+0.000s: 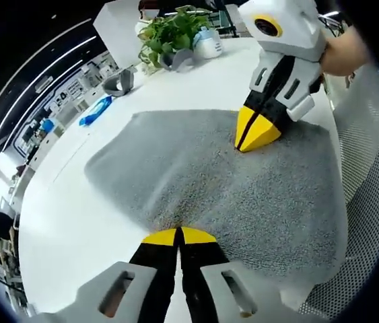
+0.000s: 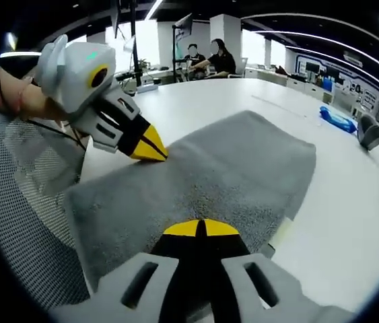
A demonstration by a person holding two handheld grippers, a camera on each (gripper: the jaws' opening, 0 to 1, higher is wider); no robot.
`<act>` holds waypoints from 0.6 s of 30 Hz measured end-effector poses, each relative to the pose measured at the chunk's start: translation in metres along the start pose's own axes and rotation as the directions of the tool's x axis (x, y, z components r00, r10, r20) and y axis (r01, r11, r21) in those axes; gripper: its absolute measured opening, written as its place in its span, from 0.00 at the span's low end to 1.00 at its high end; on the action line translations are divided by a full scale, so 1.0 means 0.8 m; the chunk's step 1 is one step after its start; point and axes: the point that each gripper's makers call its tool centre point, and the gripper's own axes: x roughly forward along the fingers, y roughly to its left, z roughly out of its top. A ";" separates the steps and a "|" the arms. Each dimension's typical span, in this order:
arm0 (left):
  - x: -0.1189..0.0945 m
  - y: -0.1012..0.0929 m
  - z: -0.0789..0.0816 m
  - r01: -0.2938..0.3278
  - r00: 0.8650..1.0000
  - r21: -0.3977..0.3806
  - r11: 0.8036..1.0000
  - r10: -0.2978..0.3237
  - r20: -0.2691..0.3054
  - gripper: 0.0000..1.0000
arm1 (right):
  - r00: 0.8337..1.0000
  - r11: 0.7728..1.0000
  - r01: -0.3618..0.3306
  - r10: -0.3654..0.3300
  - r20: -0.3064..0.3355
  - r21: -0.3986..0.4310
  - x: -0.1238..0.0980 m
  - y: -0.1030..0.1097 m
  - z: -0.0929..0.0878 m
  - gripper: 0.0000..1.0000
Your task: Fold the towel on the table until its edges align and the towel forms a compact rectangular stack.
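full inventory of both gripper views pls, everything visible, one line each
grey terry towel: 1, grey, flat on the table, near edge.
white table: 1, white, under the towel.
green leafy potted plant: 1, green, far end of table.
small white-and-blue bottle: 1, beside the plant.
blue flat object: 1, blue, on table beyond the towel.
grey tape roll: 1, grey, near the blue object.
grey mesh chair back: 1, at the table edge.
seated people: 2, dark tops, background desk.
left gripper: yellow tips, shut on towel edge.
right gripper: yellow tips, shut on towel edge.
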 end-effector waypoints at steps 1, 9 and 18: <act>-0.001 0.002 -0.002 -0.002 1.000 -0.016 1.000 0.002 -0.001 0.01 | 1.000 1.000 -0.003 0.003 -0.001 -0.008 0.001 0.002 0.001 0.00; -0.006 -0.003 0.006 -0.014 1.000 0.027 1.000 0.015 -0.022 0.01 | 1.000 0.999 -0.005 0.005 -0.007 -0.051 0.002 0.005 0.002 0.00; -0.035 -0.107 0.094 0.262 0.914 0.263 0.929 -0.327 0.242 0.03 | 1.000 0.998 -0.014 0.013 -0.005 -0.057 0.002 0.004 0.002 0.00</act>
